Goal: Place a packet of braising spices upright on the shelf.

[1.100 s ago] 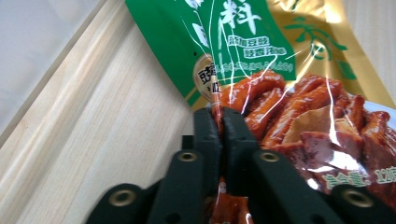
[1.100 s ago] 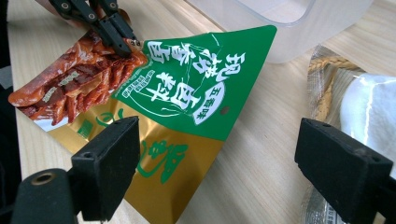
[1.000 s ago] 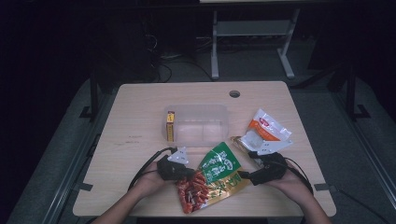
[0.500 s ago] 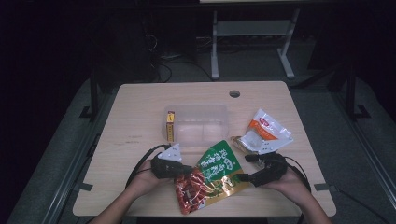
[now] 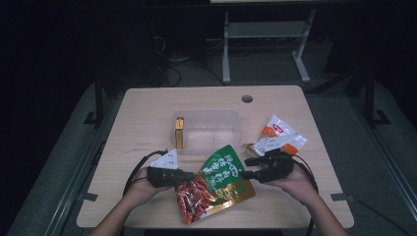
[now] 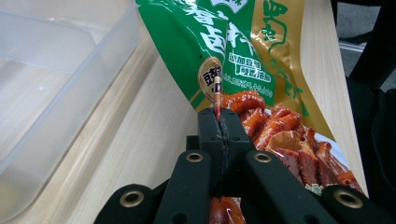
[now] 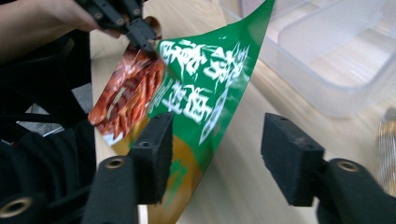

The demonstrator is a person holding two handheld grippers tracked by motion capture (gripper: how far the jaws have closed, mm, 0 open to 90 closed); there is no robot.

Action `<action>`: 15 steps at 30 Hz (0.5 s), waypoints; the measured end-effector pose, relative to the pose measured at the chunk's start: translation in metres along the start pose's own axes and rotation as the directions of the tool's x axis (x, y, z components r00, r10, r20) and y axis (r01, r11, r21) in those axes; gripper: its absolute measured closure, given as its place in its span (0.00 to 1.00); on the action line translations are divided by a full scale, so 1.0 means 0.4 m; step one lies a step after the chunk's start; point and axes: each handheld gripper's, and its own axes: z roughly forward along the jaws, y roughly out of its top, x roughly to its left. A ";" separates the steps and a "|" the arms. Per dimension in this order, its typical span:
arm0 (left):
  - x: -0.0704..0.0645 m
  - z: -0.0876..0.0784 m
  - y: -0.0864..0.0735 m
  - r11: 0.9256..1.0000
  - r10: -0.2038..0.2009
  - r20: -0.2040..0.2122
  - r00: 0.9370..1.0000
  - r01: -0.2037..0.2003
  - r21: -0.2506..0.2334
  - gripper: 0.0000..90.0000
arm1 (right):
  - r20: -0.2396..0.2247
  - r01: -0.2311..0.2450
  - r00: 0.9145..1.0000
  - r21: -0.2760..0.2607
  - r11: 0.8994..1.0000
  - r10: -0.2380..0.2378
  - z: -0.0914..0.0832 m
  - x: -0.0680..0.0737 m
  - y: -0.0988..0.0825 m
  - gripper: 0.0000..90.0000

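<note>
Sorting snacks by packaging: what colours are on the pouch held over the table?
Green and gold pouch, white lettering, red food photo; clearest in the left gripper view.

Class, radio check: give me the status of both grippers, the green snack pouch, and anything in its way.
Left gripper shut on green pouch edge, lifted. Right gripper jaws just been closing, pouch edge between them, no pinch yet. Clear plastic container just beyond; no obstruction.
</note>
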 end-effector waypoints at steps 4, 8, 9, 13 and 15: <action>0.000 -0.006 0.001 1.000 0.002 -0.013 1.000 -0.002 -0.017 1.00 | -0.023 -0.014 1.000 0.048 0.999 0.015 0.033 -0.007 0.037 0.58; 0.001 -0.014 0.002 1.000 -0.001 -0.020 1.000 0.000 -0.030 1.00 | -0.022 -0.023 0.999 0.092 0.996 0.025 0.060 -0.016 0.055 0.64; 0.001 -0.016 0.001 0.999 -0.003 -0.022 1.000 0.002 -0.032 1.00 | -0.022 -0.023 0.999 0.096 0.995 0.025 0.064 -0.018 0.056 0.66; 0.003 -0.022 0.001 0.999 0.001 -0.028 1.000 -0.002 -0.042 1.00 | -0.038 -0.017 0.999 0.114 0.993 0.022 0.072 -0.028 0.062 0.76; 0.002 -0.023 0.002 0.999 -0.002 -0.031 1.000 0.001 -0.047 1.00 | -0.050 -0.021 0.998 0.121 0.992 0.027 0.076 -0.030 0.066 0.80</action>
